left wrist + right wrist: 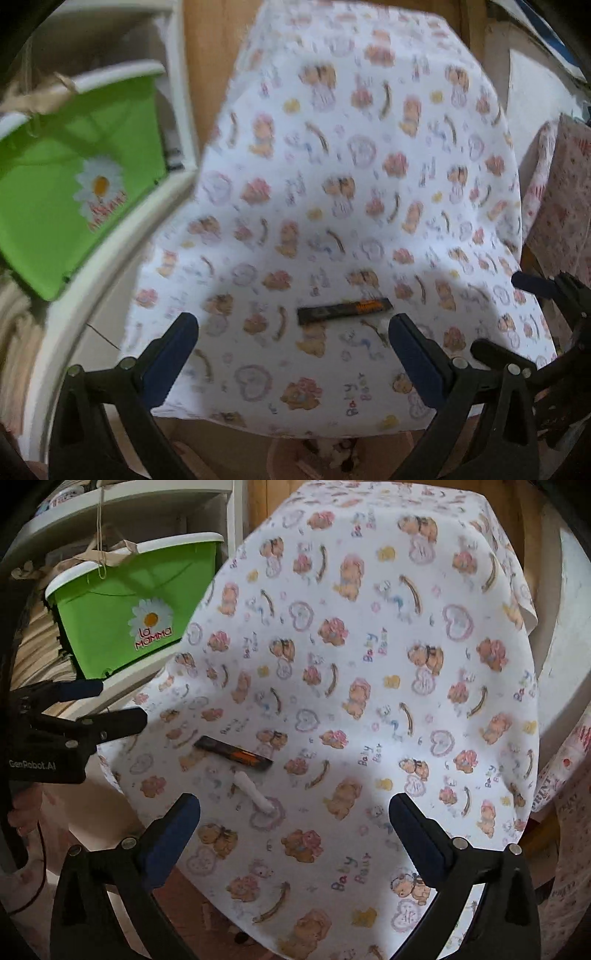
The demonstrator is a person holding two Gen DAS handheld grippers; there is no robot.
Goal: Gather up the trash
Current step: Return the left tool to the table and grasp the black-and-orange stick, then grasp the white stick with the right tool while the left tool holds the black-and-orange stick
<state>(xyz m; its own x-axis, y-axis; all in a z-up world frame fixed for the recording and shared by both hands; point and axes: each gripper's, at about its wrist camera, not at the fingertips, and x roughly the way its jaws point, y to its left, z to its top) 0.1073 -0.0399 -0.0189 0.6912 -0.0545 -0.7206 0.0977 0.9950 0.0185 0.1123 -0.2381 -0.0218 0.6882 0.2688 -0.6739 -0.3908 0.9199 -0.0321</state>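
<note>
A surface (pixel 369 627) draped in a bear-print cloth fills both views. At upper left of the right wrist view a green bin (pixel 122 627) sits on a white shelf (pixel 122 502). On the cloth, lower left of centre, lie a dark wrapper (pixel 232 755) and a small white paper roll (pixel 255 792), close together. The left tongs (pixel 293 354) and right tongs (pixel 294 834) both gape wide, empty. Best to straddle one piece squarely, then close low against the cloth.

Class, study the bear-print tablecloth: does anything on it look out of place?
Yes. A dark wrapper and a small white paper roll lie loose on the tablecloth near its front edge, side by side: litter on otherwise bare cloth.
</note>
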